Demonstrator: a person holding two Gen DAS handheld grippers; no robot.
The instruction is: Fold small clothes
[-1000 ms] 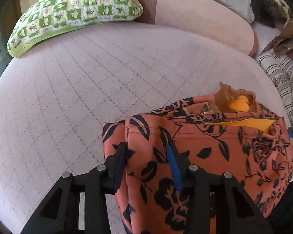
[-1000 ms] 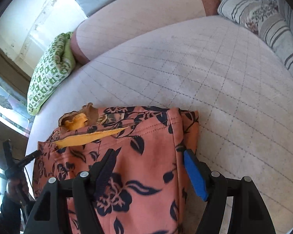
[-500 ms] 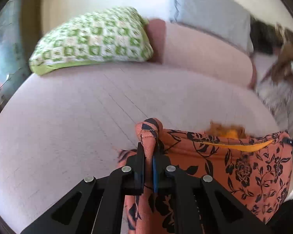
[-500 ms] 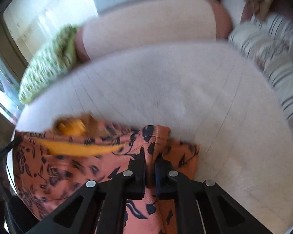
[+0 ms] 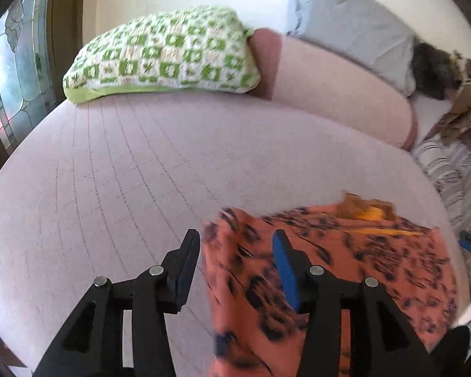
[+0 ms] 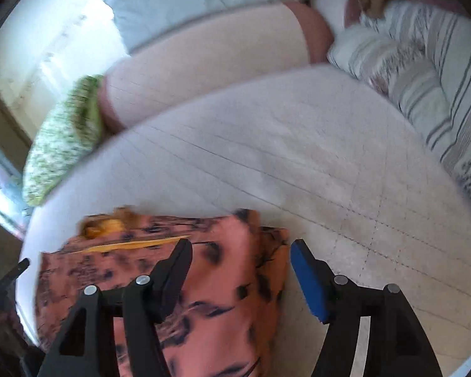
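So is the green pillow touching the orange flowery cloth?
Apart. The left wrist view shows bare bedspread between the green pillow and the orange cloth.

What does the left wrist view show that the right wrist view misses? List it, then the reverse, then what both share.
Only the left wrist view: the stained-glass window and the dark furry heap.

Only the right wrist view: the fold of garment edge lying between its open right tongs.

Both: the orange floral garment on the quilted bed, the green checked pillow, the striped bedding, and the open left tongs.
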